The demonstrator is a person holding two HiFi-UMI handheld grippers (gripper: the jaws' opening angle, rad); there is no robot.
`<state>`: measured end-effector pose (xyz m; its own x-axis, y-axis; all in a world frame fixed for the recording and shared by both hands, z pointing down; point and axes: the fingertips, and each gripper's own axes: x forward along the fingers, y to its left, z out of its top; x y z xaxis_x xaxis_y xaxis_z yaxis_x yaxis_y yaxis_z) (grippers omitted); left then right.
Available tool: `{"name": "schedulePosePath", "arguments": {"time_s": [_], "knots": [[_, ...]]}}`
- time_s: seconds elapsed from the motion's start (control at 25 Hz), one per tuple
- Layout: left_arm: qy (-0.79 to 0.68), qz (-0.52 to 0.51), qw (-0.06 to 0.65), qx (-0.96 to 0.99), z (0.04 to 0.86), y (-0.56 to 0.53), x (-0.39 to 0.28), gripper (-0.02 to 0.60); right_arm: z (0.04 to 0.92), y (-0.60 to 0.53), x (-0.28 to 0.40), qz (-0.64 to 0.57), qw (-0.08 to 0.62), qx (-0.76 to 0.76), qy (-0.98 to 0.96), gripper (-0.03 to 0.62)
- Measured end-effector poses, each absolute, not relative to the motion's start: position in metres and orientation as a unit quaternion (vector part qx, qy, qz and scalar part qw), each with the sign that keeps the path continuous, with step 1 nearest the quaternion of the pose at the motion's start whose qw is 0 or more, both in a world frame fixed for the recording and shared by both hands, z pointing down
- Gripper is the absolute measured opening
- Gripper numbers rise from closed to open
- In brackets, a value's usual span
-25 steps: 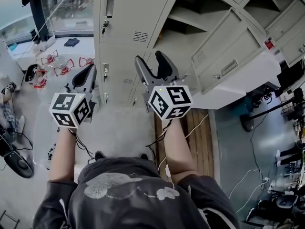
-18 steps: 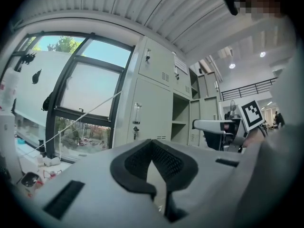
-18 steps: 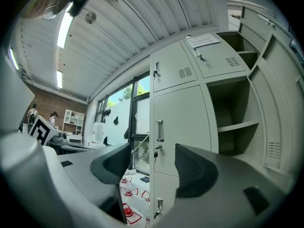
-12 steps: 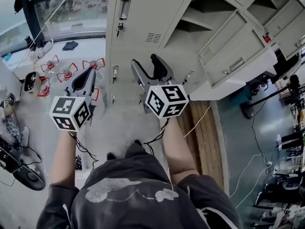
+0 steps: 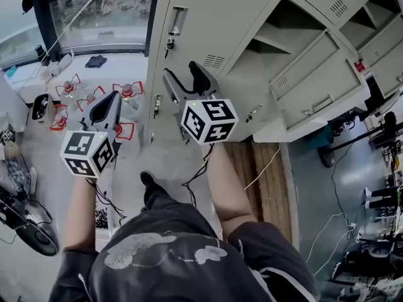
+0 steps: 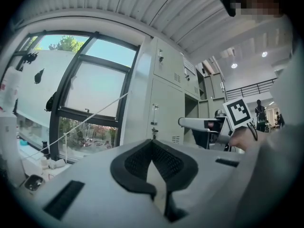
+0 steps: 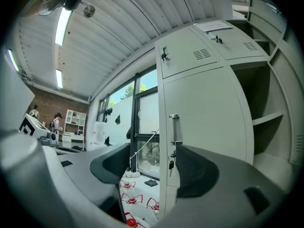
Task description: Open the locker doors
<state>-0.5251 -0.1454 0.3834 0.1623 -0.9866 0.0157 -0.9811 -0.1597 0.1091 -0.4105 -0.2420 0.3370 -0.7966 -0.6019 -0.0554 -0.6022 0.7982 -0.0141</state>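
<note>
1. R gripper (image 5: 181,72): jaws spread, nothing in them. The closed locker door (image 7: 204,108) is straight ahead and not touched. Its handle (image 7: 175,128) and key (image 7: 171,164) show in the gap betw. the jaws.
2. L gripper (image 5: 111,99): clenched tight on nothing, held left of the lockers over the floor w/ red-framed items (image 5: 128,90).
3. Doors further right (image 5: 315,74) stand open.
4. Lower door (image 5: 160,112) is mostly hidden behind the R gripper; locker top is cut off.
</note>
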Motion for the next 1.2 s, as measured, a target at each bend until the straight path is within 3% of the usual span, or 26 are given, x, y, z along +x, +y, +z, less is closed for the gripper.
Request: {"name": "schedulePosePath", "arguments": {"time_s": [0.48,1.2], "knots": [[-0.654,-0.03,0.044,0.755,0.377,-0.222,-0.571,0.009,0.328,-0.336,-0.485,0.016,0.03,-0.31,0.95,0.295],[-0.663,-0.04,0.057,0.746,0.389,-0.249,-0.6,0.009,0.325,-0.37,-0.509,0.02,0.042,-0.373,0.927,0.291]]}}
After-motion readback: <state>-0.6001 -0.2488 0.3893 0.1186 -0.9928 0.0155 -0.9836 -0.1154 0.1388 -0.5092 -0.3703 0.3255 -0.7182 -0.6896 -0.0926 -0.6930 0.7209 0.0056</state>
